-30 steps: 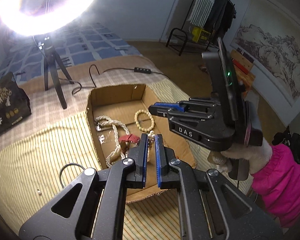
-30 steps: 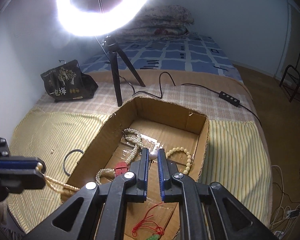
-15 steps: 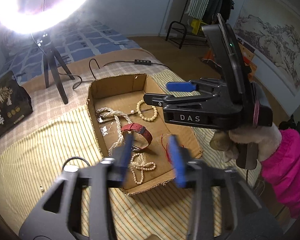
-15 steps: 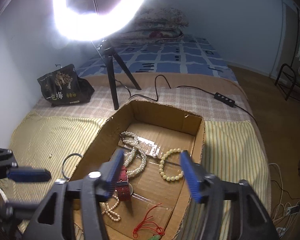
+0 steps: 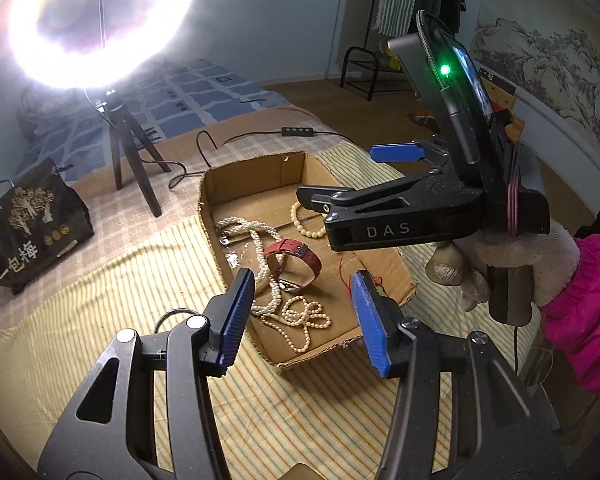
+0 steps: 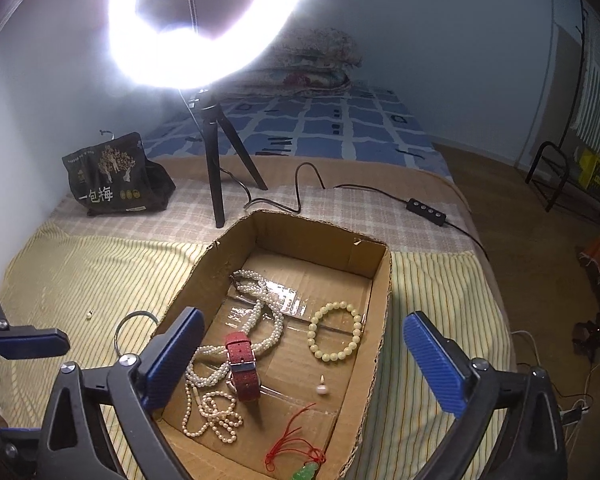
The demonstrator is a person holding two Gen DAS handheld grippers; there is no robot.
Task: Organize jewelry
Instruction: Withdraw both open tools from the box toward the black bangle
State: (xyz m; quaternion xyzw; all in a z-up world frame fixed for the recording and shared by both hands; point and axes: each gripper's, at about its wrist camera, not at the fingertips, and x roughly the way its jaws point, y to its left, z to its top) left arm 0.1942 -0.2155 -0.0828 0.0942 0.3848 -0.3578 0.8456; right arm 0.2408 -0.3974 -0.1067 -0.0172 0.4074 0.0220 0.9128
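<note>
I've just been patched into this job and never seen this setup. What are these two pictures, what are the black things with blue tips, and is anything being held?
No robot: a person holds a hand tool with a two-finger claw in each hand, with a camera on each tool looking along its fingers. One picture is from the left claw, the other from the right claw, whose jaws are opening. Both are empty. Below, a cardboard box sits on a bed, holding pearl strands, a red watch, a bead bracelet and a red-corded green pendant.

Open-topped cardboard box (image 6: 380,300), jewelry-strewn floor.
</note>
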